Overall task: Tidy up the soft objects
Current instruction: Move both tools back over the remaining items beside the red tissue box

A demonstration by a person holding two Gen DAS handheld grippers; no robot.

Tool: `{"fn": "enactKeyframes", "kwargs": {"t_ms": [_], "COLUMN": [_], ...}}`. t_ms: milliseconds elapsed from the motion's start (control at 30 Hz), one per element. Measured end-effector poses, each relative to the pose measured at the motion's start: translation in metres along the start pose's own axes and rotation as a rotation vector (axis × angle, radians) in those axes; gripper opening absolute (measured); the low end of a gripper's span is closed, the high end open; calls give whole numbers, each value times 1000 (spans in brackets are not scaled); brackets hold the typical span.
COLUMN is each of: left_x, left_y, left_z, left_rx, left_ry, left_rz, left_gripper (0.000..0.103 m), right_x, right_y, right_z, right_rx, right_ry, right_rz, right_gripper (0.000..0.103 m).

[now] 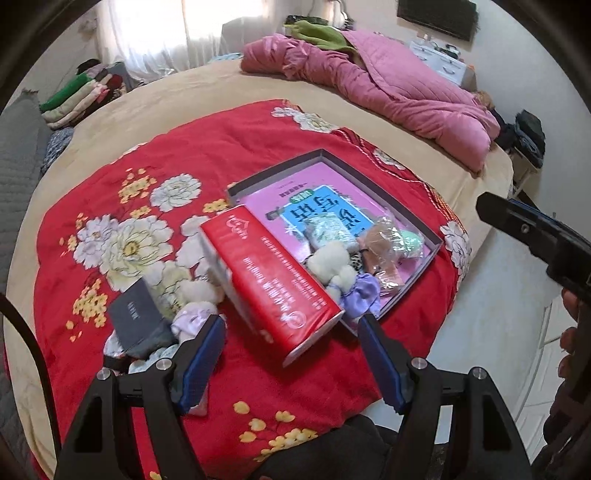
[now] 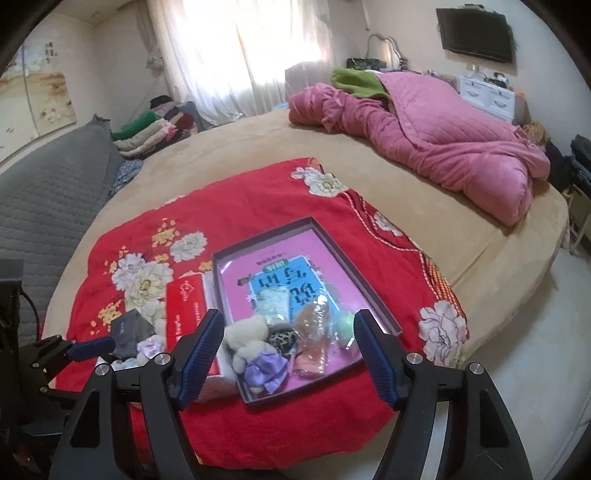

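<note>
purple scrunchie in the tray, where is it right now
In the right wrist view the purple scrunchie lies in the near-left corner of the shallow tray, right below the cream plush bear and beside the leopard-print piece.

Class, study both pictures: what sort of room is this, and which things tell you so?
Most likely a bedroom at home: a large bed with a rumpled pink quilt, folded clothes stacked by a curtained window, and a wall-mounted television.

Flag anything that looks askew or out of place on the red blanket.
The red rectangular carton lies tipped, one long edge propped on the rim of the shallow grey box tray rather than flat on the blanket.
</note>
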State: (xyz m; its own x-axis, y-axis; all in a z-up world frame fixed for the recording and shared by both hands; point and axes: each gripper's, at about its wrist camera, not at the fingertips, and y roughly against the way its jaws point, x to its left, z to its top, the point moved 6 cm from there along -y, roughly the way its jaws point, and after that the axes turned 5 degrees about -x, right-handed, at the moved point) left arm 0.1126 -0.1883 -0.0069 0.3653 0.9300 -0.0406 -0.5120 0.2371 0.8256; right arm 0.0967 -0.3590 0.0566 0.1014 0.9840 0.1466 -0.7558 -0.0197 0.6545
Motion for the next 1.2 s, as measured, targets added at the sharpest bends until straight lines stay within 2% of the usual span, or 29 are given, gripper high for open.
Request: {"fn": "enactKeyframes", "kwargs": {"t_ms": [833, 1200], "left_x": [89, 160], "left_y": [44, 73], "left_z": [-36, -54], "left_rx": [-36, -69], "left_ry": [186, 313], "left_rz": [56, 131], "left_gripper": [73, 74], "right_x": [71, 116], "right_y": [10, 6], "right_z": [-5, -15], "right_rx": [-9, 6], "right_ry": [109, 179], "right_rz": [50, 111], "right_gripper": [74, 74]}}
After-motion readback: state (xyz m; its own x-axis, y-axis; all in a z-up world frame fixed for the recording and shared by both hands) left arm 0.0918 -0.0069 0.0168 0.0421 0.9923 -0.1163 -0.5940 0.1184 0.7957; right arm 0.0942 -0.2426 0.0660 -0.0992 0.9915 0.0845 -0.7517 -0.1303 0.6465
